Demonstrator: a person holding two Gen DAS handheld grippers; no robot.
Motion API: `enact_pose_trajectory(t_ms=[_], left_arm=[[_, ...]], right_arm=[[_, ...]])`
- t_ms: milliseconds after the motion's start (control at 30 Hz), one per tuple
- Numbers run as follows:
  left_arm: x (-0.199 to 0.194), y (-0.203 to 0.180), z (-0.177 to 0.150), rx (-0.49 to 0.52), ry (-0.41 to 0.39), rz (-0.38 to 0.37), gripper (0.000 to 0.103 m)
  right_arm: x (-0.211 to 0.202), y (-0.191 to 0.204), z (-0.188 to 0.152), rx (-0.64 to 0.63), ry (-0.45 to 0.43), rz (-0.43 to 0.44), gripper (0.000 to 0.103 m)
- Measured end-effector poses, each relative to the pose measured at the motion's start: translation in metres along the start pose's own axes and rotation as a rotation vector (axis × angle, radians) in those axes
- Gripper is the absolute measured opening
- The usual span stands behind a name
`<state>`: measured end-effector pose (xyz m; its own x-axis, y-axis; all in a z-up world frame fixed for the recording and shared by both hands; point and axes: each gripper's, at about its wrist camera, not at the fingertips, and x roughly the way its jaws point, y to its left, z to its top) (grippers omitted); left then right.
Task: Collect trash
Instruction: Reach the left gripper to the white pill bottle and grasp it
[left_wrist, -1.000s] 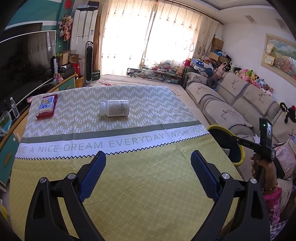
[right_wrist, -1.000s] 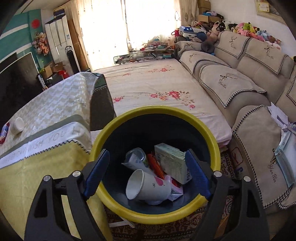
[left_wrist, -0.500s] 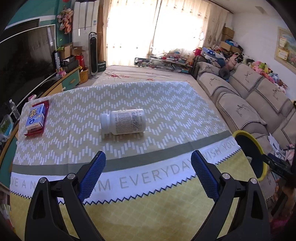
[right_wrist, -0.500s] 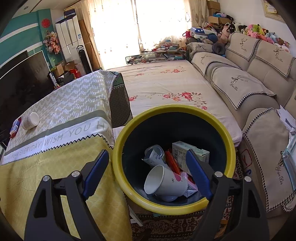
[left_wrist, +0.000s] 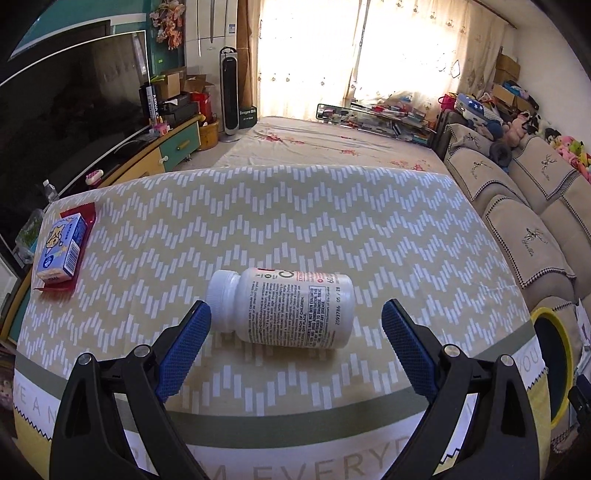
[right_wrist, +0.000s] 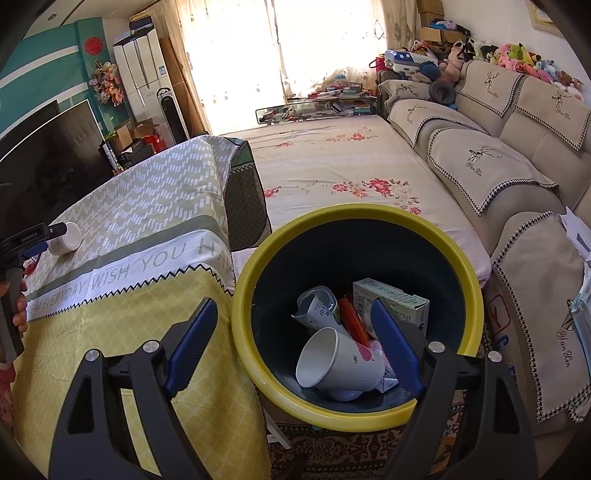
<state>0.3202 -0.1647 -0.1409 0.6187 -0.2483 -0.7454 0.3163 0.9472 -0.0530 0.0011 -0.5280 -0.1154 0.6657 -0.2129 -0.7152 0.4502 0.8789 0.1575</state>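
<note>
A white pill bottle (left_wrist: 291, 310) lies on its side on the tablecloth, cap to the left. My left gripper (left_wrist: 295, 309) is open, its blue fingertips (left_wrist: 195, 325) at either end of the bottle, the left one at the cap, with no pad pressing. In the right wrist view the same bottle (right_wrist: 68, 238) shows far left beside the left gripper (right_wrist: 35, 242). My right gripper (right_wrist: 292, 306) hangs open and holds nothing over the yellow-rimmed bin (right_wrist: 255, 266). The bin holds a white cup (right_wrist: 340, 365), a box (right_wrist: 391, 299) and a crumpled carton (right_wrist: 317, 306).
A blue carton (left_wrist: 59, 254) rests on a red wrapper at the table's far left edge. The bin (left_wrist: 554, 369) stands off the table's right corner. A sofa (right_wrist: 498, 166) runs along the right, a flowered bed (right_wrist: 332, 166) lies beyond, and a TV (left_wrist: 66, 122) is at left.
My left gripper has travelled forward and down across the table, so the bottle now sits between its fingertips. The right gripper has barely shifted above the bin.
</note>
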Motion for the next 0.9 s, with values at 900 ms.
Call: enact_pose_trajectory(t_ms=[900], left_arm=[[0.008,-0.022,0.004,0.144,0.009,-0.008,0.083]], right_arm=[[0.0,0.013,-0.003,-0.03,0.021,0.028,0.08]])
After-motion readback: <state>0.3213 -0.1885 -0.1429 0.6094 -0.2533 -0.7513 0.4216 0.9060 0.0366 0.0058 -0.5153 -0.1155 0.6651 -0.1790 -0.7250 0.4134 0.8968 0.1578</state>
